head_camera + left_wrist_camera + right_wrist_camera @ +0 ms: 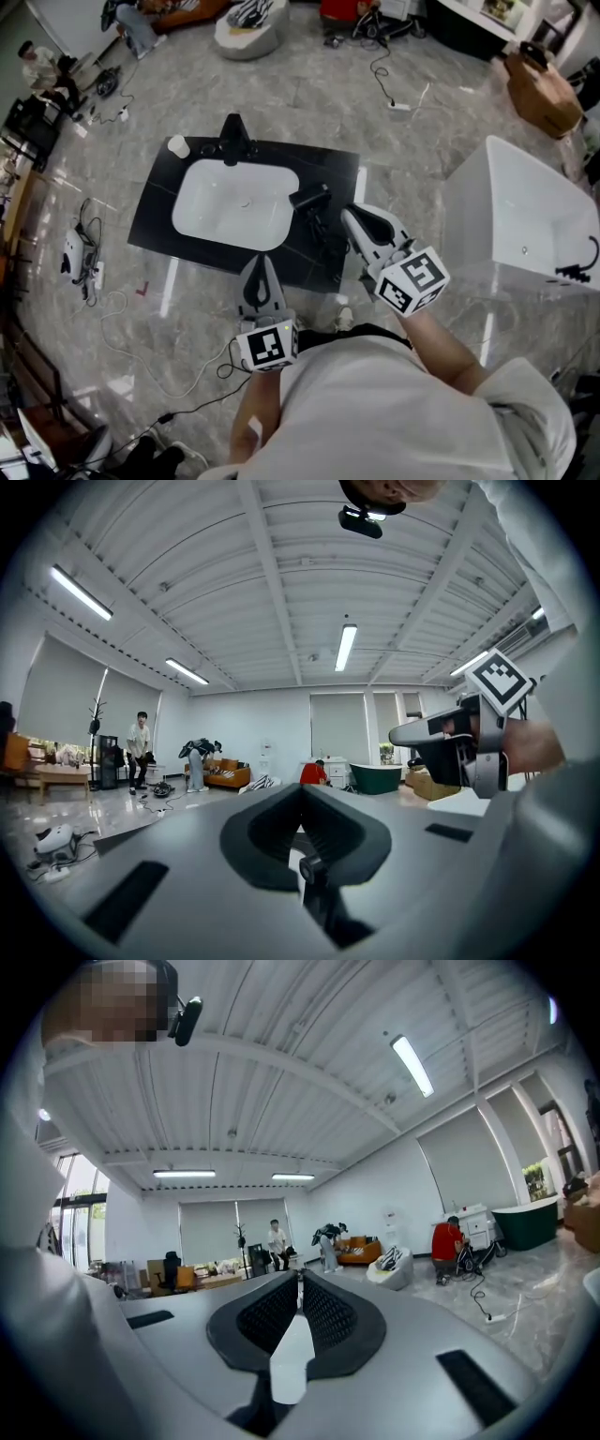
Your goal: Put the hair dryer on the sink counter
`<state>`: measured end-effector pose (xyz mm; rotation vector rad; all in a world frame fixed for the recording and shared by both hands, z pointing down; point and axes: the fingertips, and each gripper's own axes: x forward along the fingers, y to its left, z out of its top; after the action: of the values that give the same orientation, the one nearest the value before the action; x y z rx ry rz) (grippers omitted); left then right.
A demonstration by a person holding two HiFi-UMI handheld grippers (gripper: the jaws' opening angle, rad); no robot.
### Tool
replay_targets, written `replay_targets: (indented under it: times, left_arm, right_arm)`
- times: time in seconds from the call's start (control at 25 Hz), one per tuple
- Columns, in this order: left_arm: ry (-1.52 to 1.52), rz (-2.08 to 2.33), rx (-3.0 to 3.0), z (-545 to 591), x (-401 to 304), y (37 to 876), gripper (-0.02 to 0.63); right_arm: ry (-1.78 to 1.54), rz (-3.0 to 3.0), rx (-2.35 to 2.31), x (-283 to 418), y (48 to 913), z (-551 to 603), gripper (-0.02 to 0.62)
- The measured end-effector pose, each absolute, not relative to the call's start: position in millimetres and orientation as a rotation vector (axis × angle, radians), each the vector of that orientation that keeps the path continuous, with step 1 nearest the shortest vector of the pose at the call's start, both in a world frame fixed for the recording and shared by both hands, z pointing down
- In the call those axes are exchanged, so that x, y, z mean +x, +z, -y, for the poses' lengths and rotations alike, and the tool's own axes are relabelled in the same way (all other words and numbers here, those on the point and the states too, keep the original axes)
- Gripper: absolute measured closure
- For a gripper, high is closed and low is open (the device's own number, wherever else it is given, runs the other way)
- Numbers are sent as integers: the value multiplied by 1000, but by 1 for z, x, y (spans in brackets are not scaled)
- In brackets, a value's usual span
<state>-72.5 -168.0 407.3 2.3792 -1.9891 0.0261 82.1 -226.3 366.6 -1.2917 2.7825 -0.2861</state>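
Black dryer (pixel 309 198) lies on the counter (pixel 155 220), right of the basin (pixel 234 204), so I judge placing done. My left gripper (pixel 262 262) and right gripper (pixel 350 216) are both closed and empty. Next: pull clear.

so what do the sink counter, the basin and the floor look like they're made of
The sink counter looks like black stone or a stone-look slab, with faint pale veining and a slight sheen. The basin is white, smooth and glossy, likely ceramic. The floor looks like polished grey marble-look tile and shows bright reflected strips.
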Motion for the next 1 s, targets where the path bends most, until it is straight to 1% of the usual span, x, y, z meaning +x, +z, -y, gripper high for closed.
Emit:
replay_targets:
  times: [0.52, 1.0]
  left_arm:
    - [-4, 2065, 2358, 153, -71, 392, 603]
    - [-15, 2131, 2321, 147, -69, 386, 604]
  right_arm:
    - [0, -2748, -1257, 95, 312, 201, 551]
    - [64, -2748, -1217, 103, 298, 198, 552]
